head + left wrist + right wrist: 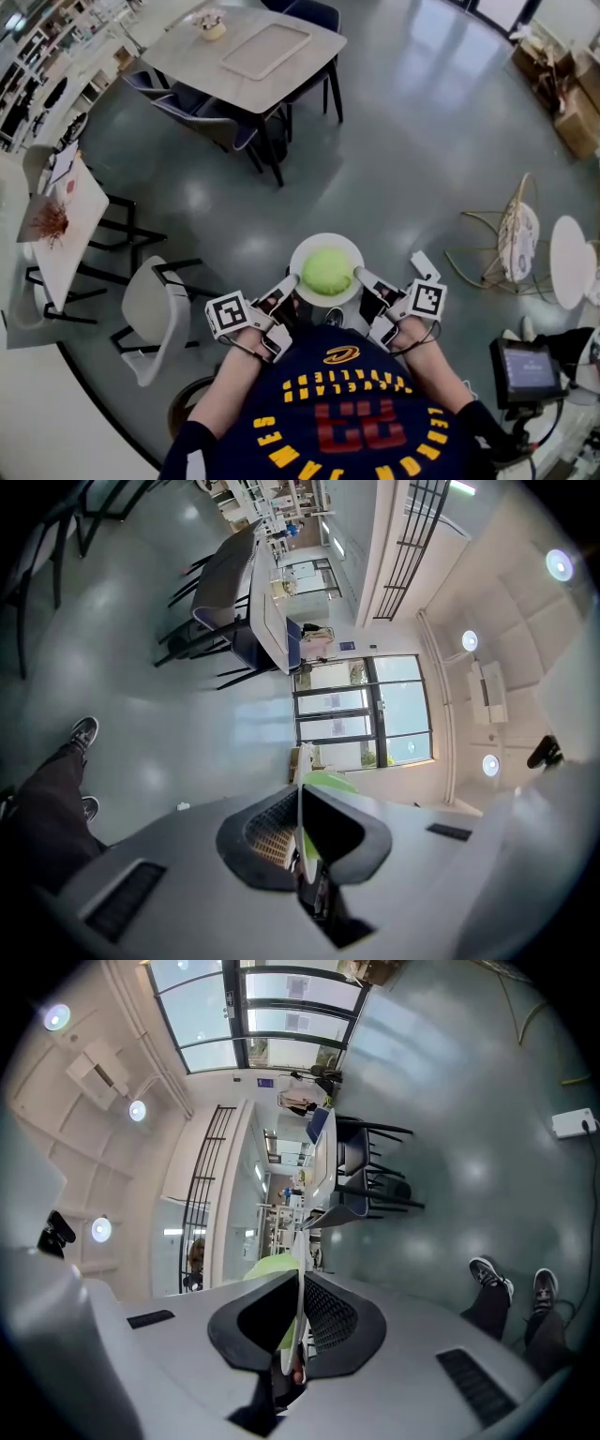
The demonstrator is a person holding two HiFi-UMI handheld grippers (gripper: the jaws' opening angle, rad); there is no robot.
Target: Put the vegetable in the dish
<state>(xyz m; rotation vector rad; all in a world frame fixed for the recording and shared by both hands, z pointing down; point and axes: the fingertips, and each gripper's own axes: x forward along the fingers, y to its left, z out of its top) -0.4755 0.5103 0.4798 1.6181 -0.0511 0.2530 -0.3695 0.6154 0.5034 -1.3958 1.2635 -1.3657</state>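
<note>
while in dish (324, 240), vegetable (327, 271) between grippers (290, 280) (360, 274)

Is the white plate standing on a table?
No, the left gripper and right gripper hold the plate by its rim above the floor.

I see a glossy grey floor (412, 141) around the pale dining table (246, 52). Dark blue chairs (202, 117) crowd that table; a white chair (148, 309) stands well apart from it, nearer me. Beyond the table, tall windows (361, 714) glow under round ceiling lights (560, 564).
</note>
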